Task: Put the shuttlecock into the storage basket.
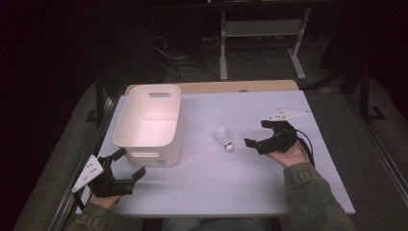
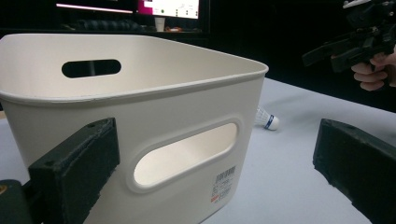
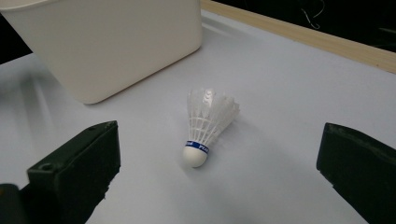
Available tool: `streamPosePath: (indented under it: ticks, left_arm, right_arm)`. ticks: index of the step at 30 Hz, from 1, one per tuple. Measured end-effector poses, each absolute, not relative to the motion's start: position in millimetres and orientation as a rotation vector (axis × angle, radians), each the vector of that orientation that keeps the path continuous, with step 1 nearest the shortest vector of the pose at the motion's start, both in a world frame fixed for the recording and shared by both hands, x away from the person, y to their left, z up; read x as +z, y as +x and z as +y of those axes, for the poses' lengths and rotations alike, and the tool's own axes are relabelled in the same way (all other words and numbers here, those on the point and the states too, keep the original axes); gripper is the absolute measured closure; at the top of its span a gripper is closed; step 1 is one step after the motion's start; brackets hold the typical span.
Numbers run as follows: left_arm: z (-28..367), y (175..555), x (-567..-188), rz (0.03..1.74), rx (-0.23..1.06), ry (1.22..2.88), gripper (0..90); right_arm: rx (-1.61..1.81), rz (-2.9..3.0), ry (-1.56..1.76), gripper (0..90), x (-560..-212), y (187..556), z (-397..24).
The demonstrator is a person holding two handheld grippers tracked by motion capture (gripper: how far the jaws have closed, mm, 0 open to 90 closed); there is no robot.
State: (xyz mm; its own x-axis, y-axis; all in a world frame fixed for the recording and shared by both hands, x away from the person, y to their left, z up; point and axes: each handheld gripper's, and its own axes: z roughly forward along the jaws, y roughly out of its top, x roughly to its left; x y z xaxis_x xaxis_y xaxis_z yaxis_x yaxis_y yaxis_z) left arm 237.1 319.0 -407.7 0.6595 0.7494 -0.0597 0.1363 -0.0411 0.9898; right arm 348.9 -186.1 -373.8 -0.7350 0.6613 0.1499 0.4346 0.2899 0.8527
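A white feathered shuttlecock (image 1: 224, 138) with a blue band lies on its side on the pale table (image 1: 231, 183), cork end toward the person. My right gripper (image 1: 257, 133) is open just to its right, and in the right gripper view the shuttlecock (image 3: 205, 126) lies ahead between the wide-apart jaws of the right gripper (image 3: 217, 168), untouched. A white plastic bin (image 1: 168, 156) with handle slots stands at the left. My left gripper (image 1: 130, 162) is open at the bin's near corner; the left gripper (image 2: 212, 163) faces the bin's wall (image 2: 187, 112) closely.
In the left gripper view the shuttlecock (image 2: 267, 119) peeks out past the bin's corner, and the right gripper (image 2: 334, 42) hangs at the upper right. A wooden strip (image 1: 216, 87) edges the table's far side. Dark floor, cables and a stand lie beyond.
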Motion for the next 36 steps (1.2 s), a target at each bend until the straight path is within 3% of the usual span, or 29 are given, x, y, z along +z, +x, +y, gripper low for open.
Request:
streamPosePath:
  ticks: [36]
  left_arm:
    - [319.4,236.4,-407.9,0.773,0.57,1.554,0.0]
  right_arm:
    - [1.307,2.486,1.089,0.0,-388.7,385.7,-144.3]
